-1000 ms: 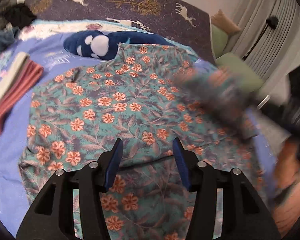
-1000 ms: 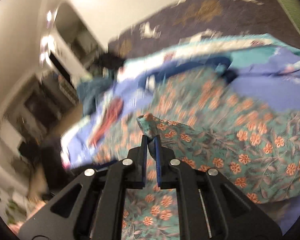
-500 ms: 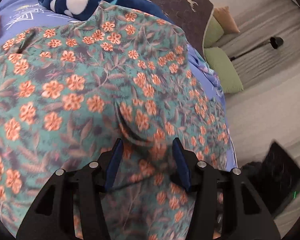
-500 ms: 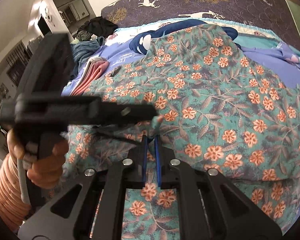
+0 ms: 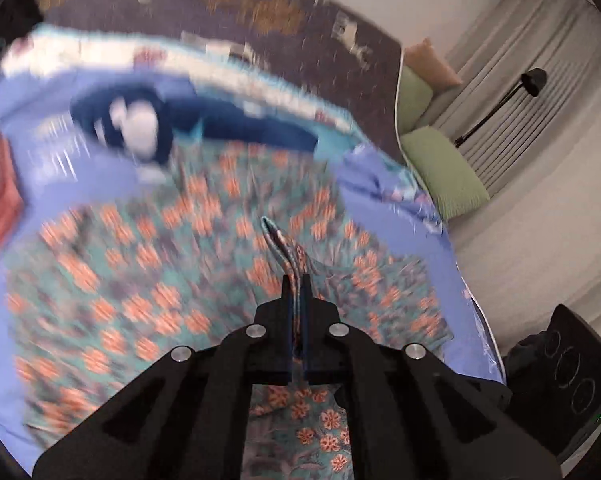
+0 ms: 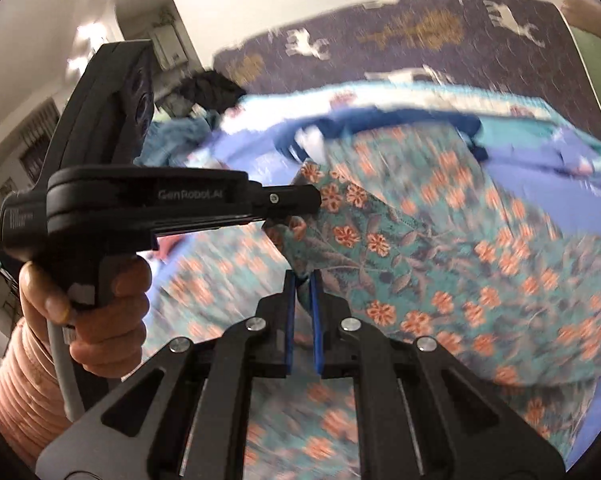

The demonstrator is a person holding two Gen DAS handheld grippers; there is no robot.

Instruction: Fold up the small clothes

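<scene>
A teal garment with orange flowers lies spread on the blue bedsheet. My left gripper is closing its jaws on a pinched fold of it, and the fold stands up between the pads. In the right wrist view the same garment hangs lifted as a flap. My right gripper is shut on that flap's lower edge. The left gripper shows from the side, a little above and beyond the right one, its tip at the cloth. A hand holds it.
A dark blue and white plush toy lies beyond the garment. Folded red clothes sit at the left edge. Green pillows, a floor lamp and a black device are off the bed's right side. A deer-patterned blanket covers the far end.
The left gripper has shut on a fold of the floral garment and risen with it. The right gripper kept its grip and shifted, and the flap now hangs higher.
</scene>
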